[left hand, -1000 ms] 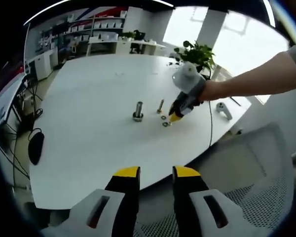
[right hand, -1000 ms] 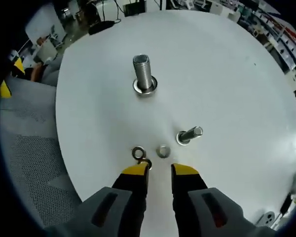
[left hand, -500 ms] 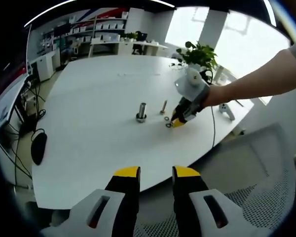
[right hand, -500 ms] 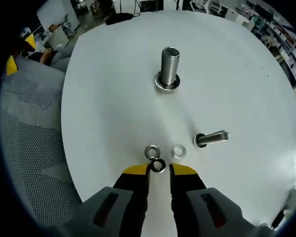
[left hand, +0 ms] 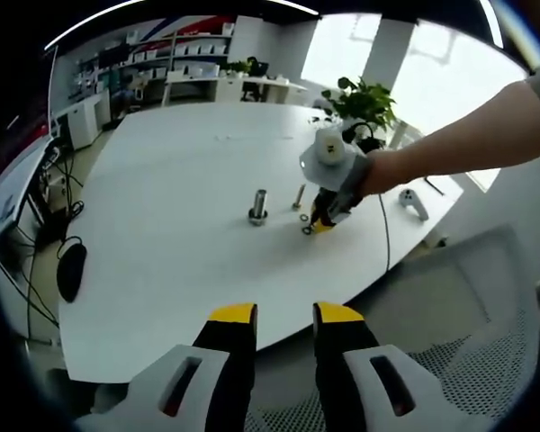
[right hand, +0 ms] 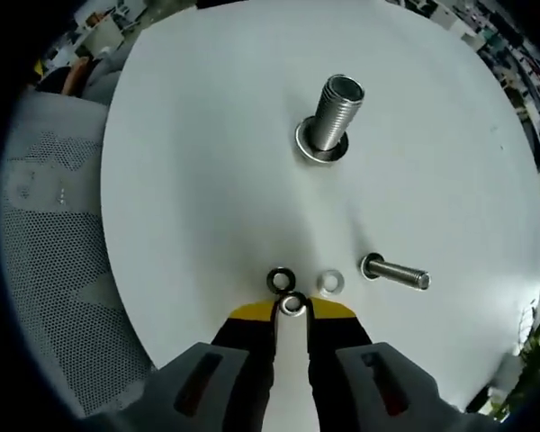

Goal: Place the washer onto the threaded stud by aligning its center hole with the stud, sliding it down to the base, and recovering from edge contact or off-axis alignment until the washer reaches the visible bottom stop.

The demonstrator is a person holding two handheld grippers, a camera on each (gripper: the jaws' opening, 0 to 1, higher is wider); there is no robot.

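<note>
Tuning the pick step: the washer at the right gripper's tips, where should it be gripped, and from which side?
Grip the washer by its outer rim, on opposite edges, coming straight down from above as the right gripper does now. It looks thin and flat on the table, so no face offers a hold. A dark washer lies close beyond it, so keep the jaws narrow to avoid catching that one.

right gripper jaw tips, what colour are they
Yellow tips on the right gripper, closed on a washer; the bodies behind are grey and black. Clearest in the right gripper view.
</note>
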